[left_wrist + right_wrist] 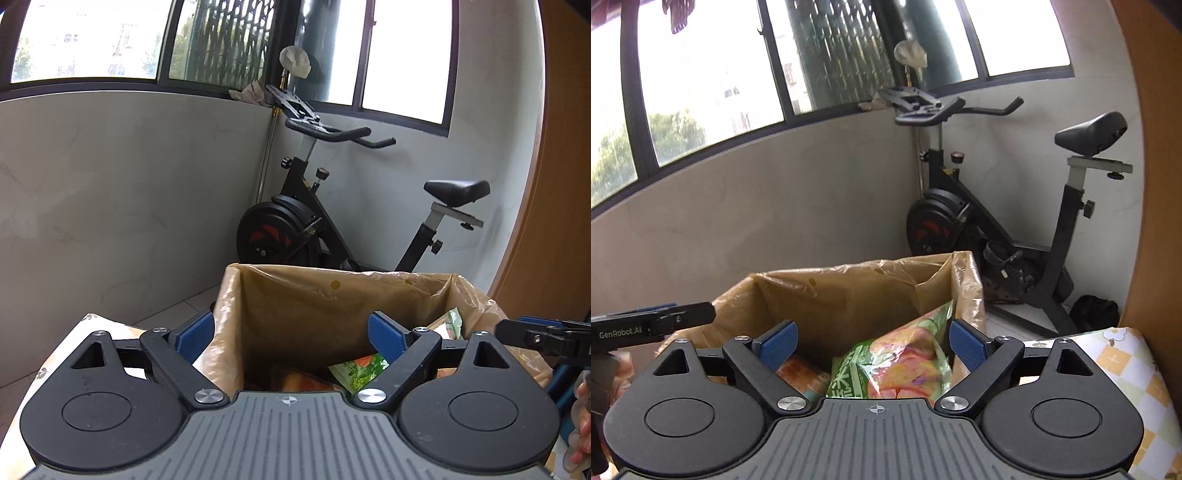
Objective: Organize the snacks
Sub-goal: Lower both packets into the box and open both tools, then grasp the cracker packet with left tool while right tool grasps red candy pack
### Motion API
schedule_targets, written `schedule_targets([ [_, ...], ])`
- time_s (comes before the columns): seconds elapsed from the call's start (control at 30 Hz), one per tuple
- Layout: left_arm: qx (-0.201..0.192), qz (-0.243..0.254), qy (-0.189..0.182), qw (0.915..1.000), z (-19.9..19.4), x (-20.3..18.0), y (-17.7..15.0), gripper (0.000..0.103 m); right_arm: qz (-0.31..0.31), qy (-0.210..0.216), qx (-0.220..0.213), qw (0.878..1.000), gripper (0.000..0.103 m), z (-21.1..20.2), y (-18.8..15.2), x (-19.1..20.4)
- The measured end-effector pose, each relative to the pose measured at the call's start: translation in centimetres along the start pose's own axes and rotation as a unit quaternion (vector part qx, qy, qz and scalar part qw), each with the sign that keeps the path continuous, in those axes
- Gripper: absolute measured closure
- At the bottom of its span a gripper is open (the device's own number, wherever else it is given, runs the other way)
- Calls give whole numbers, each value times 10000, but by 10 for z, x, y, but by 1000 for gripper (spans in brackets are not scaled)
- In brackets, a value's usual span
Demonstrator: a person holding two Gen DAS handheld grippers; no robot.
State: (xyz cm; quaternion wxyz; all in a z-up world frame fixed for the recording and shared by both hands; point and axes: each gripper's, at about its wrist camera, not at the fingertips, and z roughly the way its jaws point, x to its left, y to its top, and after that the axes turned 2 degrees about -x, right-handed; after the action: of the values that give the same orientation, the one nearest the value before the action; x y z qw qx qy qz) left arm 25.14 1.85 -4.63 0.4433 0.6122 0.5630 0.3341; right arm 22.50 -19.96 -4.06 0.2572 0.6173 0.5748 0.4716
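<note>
A cardboard box lined with a brown plastic bag (295, 295) (849, 288) stands in front of both grippers. Inside it lies a green and orange snack bag (897, 362), also seen in the left wrist view (362, 369), and an orange packet (801, 373) beside it. My left gripper (291, 336) is open and empty over the box's near left part. My right gripper (873, 345) is open and empty, with the green snack bag between and below its fingers, not gripped. Each gripper shows at the edge of the other's view.
A black exercise bike (314, 221) (1015, 236) stands behind the box in the corner under the windows. A table with a yellow checked cloth (1126, 365) lies under and right of the box. A wooden panel (554, 184) stands at the right.
</note>
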Motion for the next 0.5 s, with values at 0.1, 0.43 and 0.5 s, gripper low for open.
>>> schedule_targets([
  [0.1,-84,-65,69,9999,-24,12,-4,11,-13,18,-177,9998,16,-30,-10,-7],
  [0.43,-289,1,514,9983,-91,41,-54,14,-249,-103,-486,9985,16,-115,-78,-29],
  [0.5,-171,-49,516,9985,-95,42,-66,15,-221,-143,-304,9992,17,-118,-98,-30],
])
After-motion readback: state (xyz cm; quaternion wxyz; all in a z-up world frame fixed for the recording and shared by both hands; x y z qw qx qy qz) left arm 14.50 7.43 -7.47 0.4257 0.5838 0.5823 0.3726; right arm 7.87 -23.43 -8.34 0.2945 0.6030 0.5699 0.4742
